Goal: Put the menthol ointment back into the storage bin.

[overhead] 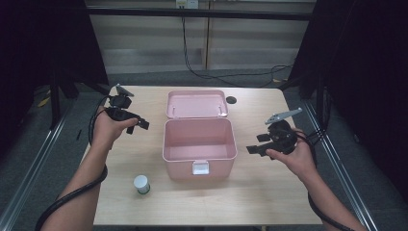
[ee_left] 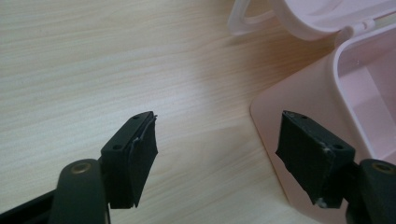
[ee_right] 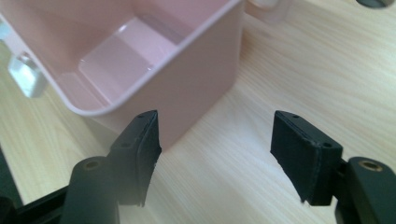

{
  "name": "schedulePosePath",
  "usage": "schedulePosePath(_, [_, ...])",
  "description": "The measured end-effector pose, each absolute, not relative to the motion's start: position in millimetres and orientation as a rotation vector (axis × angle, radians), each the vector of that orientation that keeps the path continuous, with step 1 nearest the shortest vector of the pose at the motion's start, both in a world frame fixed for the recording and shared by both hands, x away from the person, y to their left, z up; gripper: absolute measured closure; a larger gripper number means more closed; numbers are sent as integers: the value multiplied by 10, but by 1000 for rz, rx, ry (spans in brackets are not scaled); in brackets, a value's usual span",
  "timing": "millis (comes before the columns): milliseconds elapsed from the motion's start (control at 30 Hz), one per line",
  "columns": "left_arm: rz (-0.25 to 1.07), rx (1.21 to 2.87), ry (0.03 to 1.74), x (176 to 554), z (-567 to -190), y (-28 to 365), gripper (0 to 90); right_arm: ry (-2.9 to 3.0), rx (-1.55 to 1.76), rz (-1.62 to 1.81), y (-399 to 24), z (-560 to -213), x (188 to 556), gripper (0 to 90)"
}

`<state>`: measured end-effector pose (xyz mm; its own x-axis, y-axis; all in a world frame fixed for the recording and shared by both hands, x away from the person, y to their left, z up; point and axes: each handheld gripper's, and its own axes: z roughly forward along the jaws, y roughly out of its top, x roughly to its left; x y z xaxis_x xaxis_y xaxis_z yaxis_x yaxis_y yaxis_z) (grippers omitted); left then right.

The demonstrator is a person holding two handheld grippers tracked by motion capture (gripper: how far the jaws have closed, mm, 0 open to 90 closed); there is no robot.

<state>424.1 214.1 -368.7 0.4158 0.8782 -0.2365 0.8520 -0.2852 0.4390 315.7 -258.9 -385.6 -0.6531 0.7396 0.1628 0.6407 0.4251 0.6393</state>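
Note:
An open pink plastic box (overhead: 199,144) stands in the middle of the wooden table (overhead: 269,192), its lid (overhead: 196,104) flipped back flat behind it and its inside bare. My left gripper (overhead: 140,124) hovers left of the box with its jaws open and nothing between them; the left gripper view has the box wall (ee_left: 299,112) just right of the jaws. My right gripper (overhead: 256,144) is held right of the box, jaws wide apart and nothing in them. In the right gripper view the box corner (ee_right: 187,84) lies beyond the gripper (ee_right: 215,158).
A small white round container (overhead: 142,184) with a green base stands on the table in front of the box's left corner. A dark round spot (overhead: 231,100) marks the table behind the lid. A white latch (overhead: 200,168) hangs on the box front.

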Motion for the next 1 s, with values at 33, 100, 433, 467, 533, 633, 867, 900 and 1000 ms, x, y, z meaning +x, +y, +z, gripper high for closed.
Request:
schedulePosePath(33, [67,2180,1463,4232,-3687,2149,278,2539,1239,1013,-2606,-3889,3156,300])
schedulePosePath(100, [64,2184,1461,4217,-3693,2158,272,2534,1257,1019,-2644,-3948,3150,297])
schedulePosePath(433, [67,2190,1429,4124,-3708,2187,257,2490,1317,1015,-2756,-4215,3143,253])
schedulePosePath(467, [65,2197,1421,4117,-3711,2198,257,2492,1325,1004,-2756,-4249,3142,238])
schedulePosePath(533, [70,2199,1423,4095,-3724,2206,257,2496,1338,1008,-2764,-4312,3144,238])
schedulePosePath(633, [57,2201,1413,4066,-3743,2225,257,2485,1358,1003,-2765,-4407,3134,235])
schedulePosePath(867, [57,2214,1386,3988,-3755,2266,250,2534,1355,971,-2718,-4608,3118,208])
schedulePosePath(900, [54,2221,1382,3976,-3758,2271,249,2534,1355,980,-2715,-4628,3118,207])
schedulePosePath(1000, [49,2225,1369,3946,-3782,2291,244,2534,1368,985,-2709,-4697,3123,203])
